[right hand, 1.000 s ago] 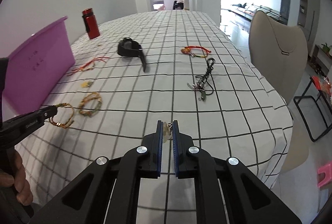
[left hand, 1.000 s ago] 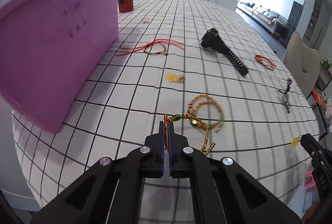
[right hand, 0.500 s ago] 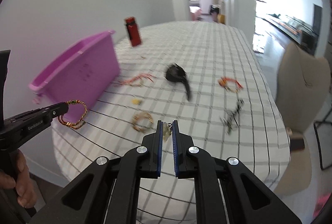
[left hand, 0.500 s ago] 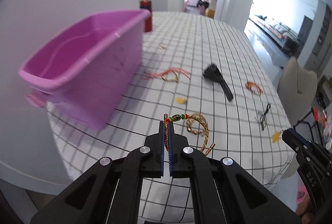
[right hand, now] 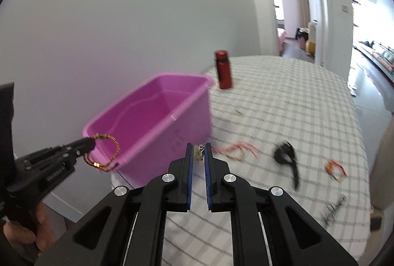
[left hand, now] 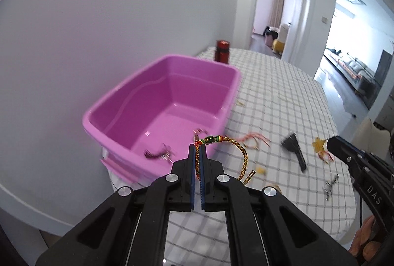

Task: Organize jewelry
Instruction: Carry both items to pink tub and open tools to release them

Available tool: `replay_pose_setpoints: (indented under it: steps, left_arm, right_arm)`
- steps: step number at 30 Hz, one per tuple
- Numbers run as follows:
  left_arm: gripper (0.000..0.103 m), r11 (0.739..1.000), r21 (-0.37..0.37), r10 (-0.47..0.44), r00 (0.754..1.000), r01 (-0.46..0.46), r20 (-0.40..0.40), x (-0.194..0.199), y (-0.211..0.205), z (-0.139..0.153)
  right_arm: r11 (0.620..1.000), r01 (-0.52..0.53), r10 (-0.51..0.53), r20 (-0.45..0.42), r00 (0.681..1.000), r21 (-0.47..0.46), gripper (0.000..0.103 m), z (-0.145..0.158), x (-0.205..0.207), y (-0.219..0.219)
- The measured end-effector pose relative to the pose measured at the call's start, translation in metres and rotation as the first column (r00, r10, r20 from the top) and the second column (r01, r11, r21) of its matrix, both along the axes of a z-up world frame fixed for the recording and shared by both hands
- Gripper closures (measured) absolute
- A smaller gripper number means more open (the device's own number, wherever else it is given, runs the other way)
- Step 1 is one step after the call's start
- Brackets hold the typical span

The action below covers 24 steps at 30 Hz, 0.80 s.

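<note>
Your left tongs (left hand: 197, 150) pinch a braided gold bracelet (left hand: 242, 151) above the pink tub (left hand: 157, 108). Your right tongs (right hand: 198, 151) clamp a small pale charm (right hand: 197, 152).

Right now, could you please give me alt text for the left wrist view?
The left gripper, shut on a braided gold bracelet, is above the near edge of a pink tub on a checked tablecloth; jewelry lies scattered beyond.

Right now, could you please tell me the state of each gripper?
Left gripper: closed on the braided gold cord bracelet.
Right gripper: closed on a small yellowish charm.
</note>
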<state>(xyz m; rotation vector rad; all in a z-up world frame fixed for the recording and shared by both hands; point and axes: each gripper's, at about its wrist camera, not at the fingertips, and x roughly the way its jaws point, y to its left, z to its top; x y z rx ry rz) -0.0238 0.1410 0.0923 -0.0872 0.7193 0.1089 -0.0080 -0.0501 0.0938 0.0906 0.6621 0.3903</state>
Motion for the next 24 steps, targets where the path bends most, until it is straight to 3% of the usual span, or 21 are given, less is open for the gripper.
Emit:
replay_pose_setpoints:
  steps: [6,12,24]
  left_arm:
    - [0.1,1.0,0.01,-0.007,1.0,0.007,-0.006,0.052,0.057,-0.002]
    - [0.099,1.0,0.002,-0.031,0.996,0.031,-0.087,0.105,0.094,-0.024]
    - [0.099,0.998,-0.043,0.026,0.976,-0.036,-0.216,0.147,0.118,-0.066]
  right_arm:
    - [0.998,-0.062,0.062,-0.001,0.998,0.008,0.094,0.011,0.055,0.071]
    - [0.996,-0.093,0.092,-0.086,0.992,-0.013,0.094,-0.01,0.106,0.132]
    - [0.98,-0.19,0.169,-0.241,0.956,-0.067,0.094,-0.053,0.159,0.174]
